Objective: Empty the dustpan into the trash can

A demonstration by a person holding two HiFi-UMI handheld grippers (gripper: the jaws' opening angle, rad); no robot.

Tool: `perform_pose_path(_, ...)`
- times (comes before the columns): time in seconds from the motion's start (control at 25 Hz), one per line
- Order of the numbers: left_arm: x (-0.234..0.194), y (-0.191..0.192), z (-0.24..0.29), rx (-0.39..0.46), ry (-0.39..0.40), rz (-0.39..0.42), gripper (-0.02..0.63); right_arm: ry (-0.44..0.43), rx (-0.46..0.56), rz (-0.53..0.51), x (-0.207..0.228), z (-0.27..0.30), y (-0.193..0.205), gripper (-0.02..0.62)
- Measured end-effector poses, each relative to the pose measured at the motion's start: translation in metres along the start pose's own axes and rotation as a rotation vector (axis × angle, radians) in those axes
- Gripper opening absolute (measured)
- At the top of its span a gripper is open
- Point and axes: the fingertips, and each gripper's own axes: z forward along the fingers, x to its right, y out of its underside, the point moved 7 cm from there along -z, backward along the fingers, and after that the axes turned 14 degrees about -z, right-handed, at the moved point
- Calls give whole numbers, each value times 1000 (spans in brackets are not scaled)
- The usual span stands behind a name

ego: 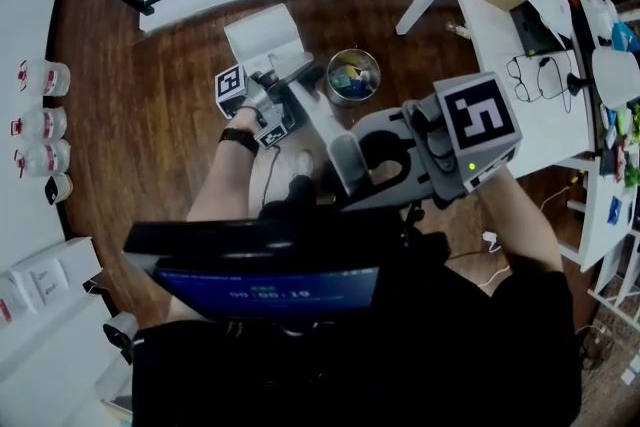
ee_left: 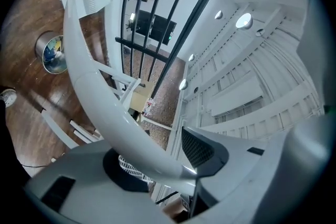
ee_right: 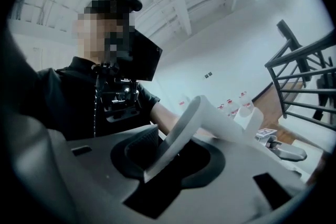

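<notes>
Dustpan point(ego: 265, 37): white, long handle point(ego: 318, 123), raised over wooden floor point(ego: 150, 115), pan just beside trash can point(ego: 352, 75), a round metal one with coloured scraps inside.
Left gripper point(ee_left: 163, 161): jaws partly apart, handle passing loosely between.
Right gripper point(ee_right: 173, 159): jaws clamped on handle's end.

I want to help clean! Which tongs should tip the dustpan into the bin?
Probably the right tongs: they pinch the handle end, while the left tongs sit loose around it.

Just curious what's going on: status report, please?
Status: right gripper shut on dustpan handle; left gripper open around it. The dustpan beside trash can, not over it. Nothing seen between them.
</notes>
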Motion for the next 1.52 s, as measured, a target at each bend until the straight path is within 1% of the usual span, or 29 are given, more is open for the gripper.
perform_pose_path(0.2, -2, -5, -8, 25, 15, -10, 183, 16, 37, 11, 6, 6, -2, 132)
perform_pose_path(0.44, -5, -9, -17, 52, 42, -44, 187, 37, 102, 62, 20, 13, -6, 132)
perform_pose_path(0.6, -13, -11, -23, 73, 65, -73, 190, 21, 119, 81, 26, 18, -7, 132)
perform_pose_path(0.76, -14, -16, -37, 92, 107, -93, 196, 23, 130, 101, 36, 27, -9, 132)
perform_pose_path(0.92, -3, -30, -54, 93, 157, -92, 210, 29, 151, 131, 58, 36, -17, 132)
perform_pose_path(1.08, 0, -35, -66, 98, 198, -92, 213, 26, 158, 142, 68, 43, -21, 132)
perform_pose_path(1.32, 1, -40, -75, 66, 232, -107, 218, 33, 198, 161, 78, 46, -22, 133)
perform_pose_path(1.52, -3, -39, -74, 20, 253, -113, 218, 53, 219, 172, 79, 45, -20, 133)
